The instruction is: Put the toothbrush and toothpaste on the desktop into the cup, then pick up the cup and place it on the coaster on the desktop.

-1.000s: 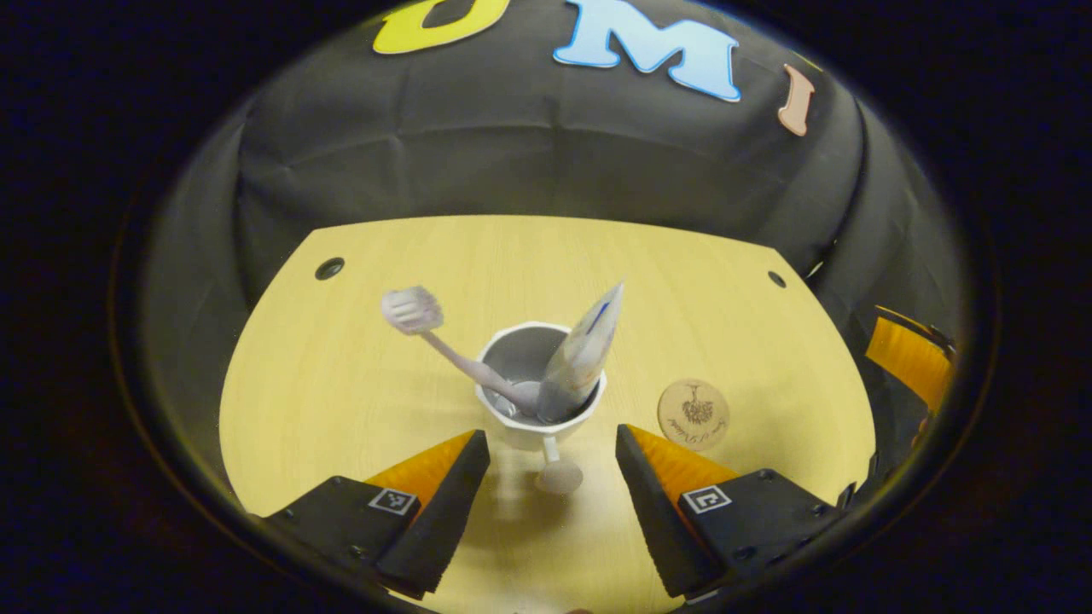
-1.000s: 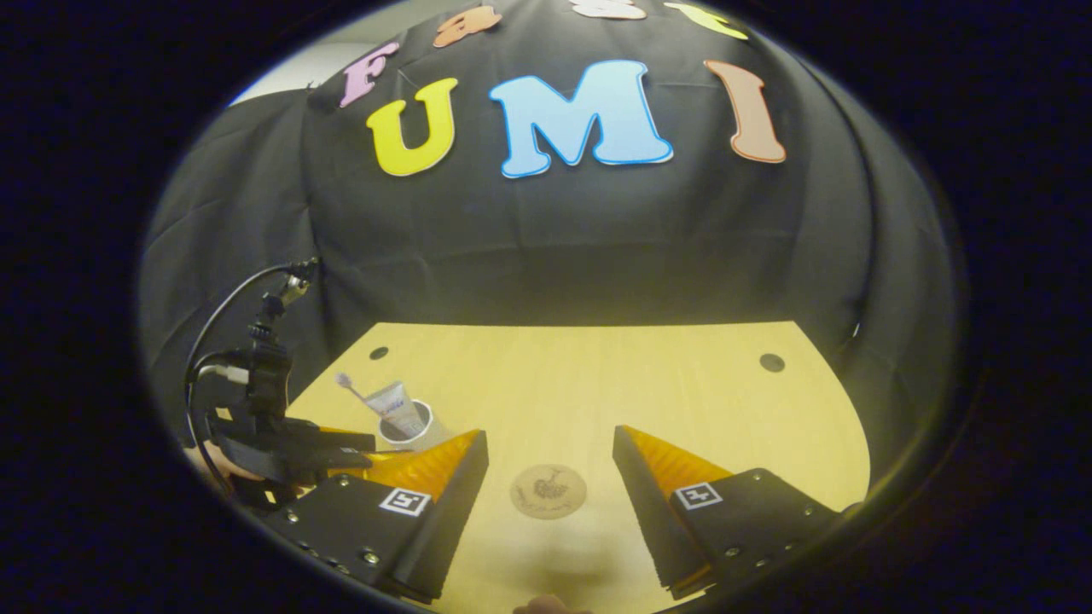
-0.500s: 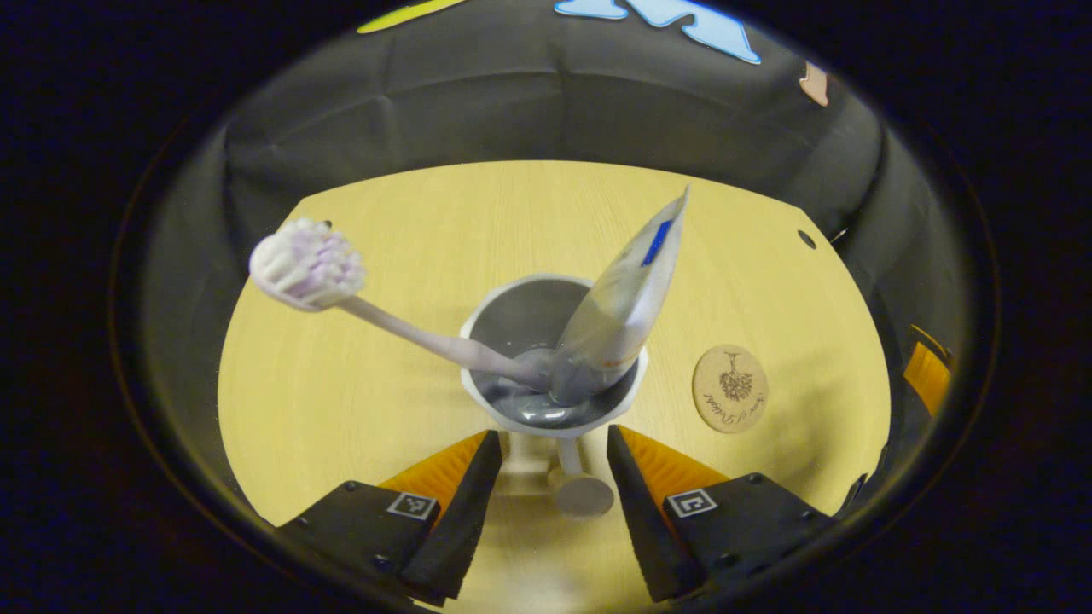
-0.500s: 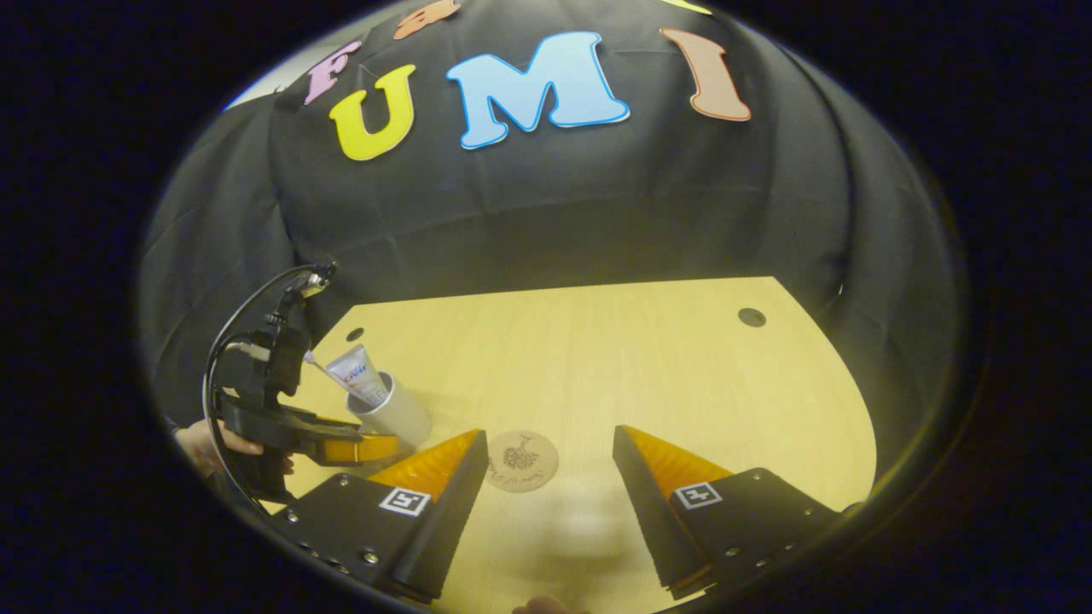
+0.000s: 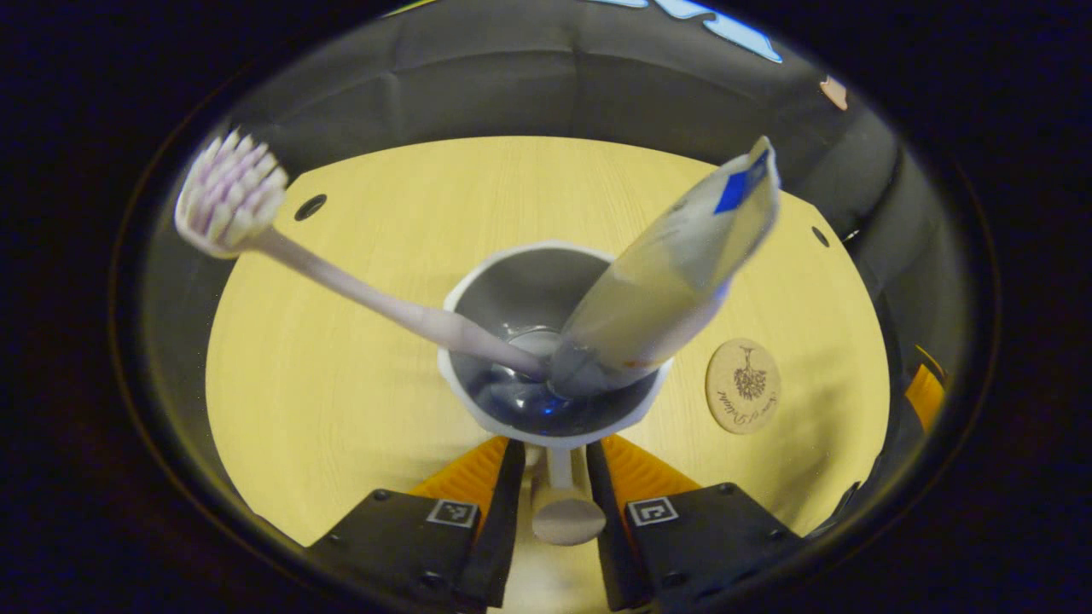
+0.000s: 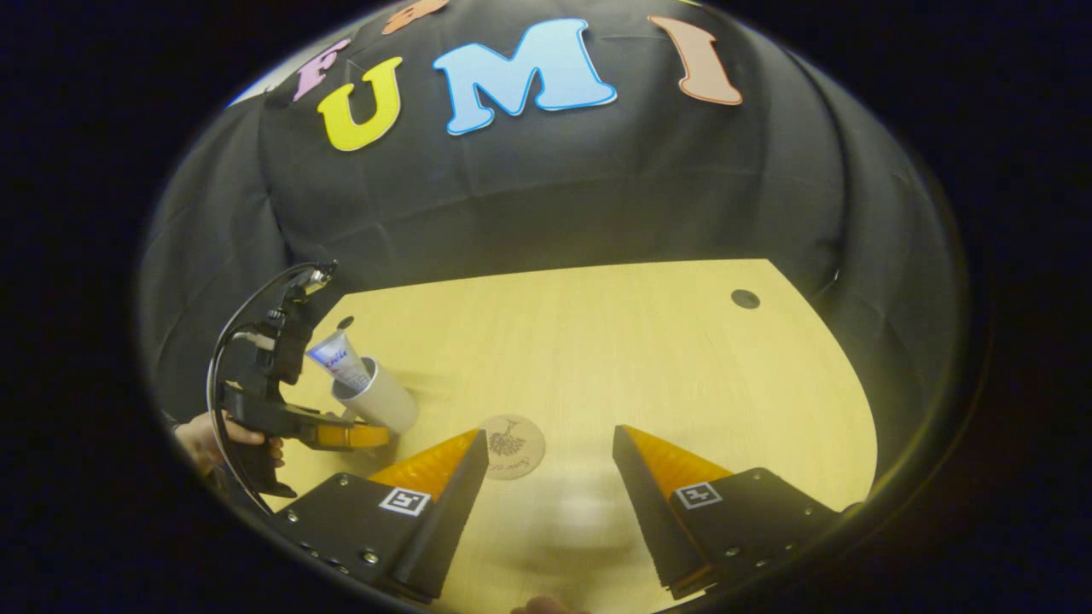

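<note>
**Cup loaded, left gripper closing on its handle for the lift**

We see the pale lilac plastic toothbrush [image 5: 341, 281] and the white squeezable toothpaste tube with a blue mark [image 5: 665, 273] both standing in the white faceted cup [image 5: 478, 401], the brush leaning left, the tube leaning right. So we judge the loading step done; the cup pickup is the step in hand.

In the left gripper view the left gripper [image 5: 553, 477] has its fingers drawn close together on either side of the cup's handle [image 5: 563, 512], which sticks out toward the camera. We cannot tell whether both fingers actually press on it. The cup looks to be on the light wooden desktop [image 5: 341, 409]; we can't confirm any lift.

The round wooden coaster with a dark printed motif [image 5: 744, 385] lies just right of the cup, bare. In the right gripper view it sits near that gripper's left finger.

The right gripper [image 6: 550, 477] hovers over the near desktop with fingers wide apart, holding nothing.

Next move, as we judge it: confirm a firm clamp on the handle, lift the cup level, carry it a short way right, and set it centred on the coaster. The contents lean outward, so tilting risks tipping them out.
</note>
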